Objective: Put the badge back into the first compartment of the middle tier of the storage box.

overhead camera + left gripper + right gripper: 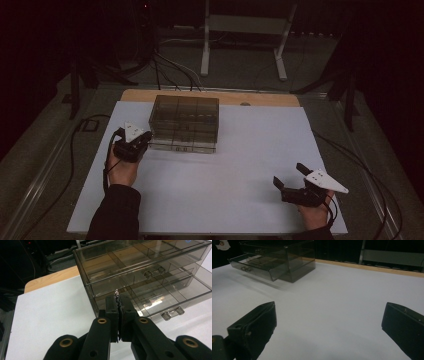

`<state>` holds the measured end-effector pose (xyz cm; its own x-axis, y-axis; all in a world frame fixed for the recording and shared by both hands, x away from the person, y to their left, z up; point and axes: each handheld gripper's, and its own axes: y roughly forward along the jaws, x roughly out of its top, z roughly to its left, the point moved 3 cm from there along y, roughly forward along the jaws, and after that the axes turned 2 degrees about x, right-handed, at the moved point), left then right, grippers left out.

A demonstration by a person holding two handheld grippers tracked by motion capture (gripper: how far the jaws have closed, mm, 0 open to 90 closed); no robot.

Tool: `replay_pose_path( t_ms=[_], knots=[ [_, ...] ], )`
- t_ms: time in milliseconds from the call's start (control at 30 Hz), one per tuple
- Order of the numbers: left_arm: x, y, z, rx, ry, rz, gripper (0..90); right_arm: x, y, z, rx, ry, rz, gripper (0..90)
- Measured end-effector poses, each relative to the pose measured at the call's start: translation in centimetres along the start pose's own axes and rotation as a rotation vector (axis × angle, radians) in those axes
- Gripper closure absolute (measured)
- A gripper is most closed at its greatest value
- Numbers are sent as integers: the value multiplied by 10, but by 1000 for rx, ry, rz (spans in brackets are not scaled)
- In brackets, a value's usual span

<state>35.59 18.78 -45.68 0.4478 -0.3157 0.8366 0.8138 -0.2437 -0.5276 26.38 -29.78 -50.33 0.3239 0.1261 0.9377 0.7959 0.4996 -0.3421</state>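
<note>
A smoky see-through drawer box (184,123) stands at the back left of the white tabletop (240,165). Its lower drawer (165,300) is pulled partly out, seen from the side as the lower drawer (254,266); the upper one (140,262) is pushed in. My left gripper (145,137) is by the box's front left corner. Its jaws are shut in the left gripper view (118,298), pinching a tiny shiny metal piece (116,292) at the tips, just in front of the box wall. My right gripper (288,175) rests at the front right, jaws wide apart over bare tabletop (330,308).
A wooden strip (265,99) runs along the table's far edge. Beyond it stands a white metal frame (205,45) among cables on a dark floor. A cable (75,145) trails off the table's left side. The wide white area lies between box and right gripper.
</note>
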Motion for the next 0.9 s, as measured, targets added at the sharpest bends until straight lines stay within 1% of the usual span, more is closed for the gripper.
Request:
replay_pose_path(
  t_ms=[400, 900],
  knots=[
    [0, 9, -1, 4, 5, 7, 890, 0, 0, 0, 0, -1, 0, 0],
    [-2, 20, -2, 10, 18, 30, 890, 0, 0, 0, 1, -2, 1, 0]
  ],
)
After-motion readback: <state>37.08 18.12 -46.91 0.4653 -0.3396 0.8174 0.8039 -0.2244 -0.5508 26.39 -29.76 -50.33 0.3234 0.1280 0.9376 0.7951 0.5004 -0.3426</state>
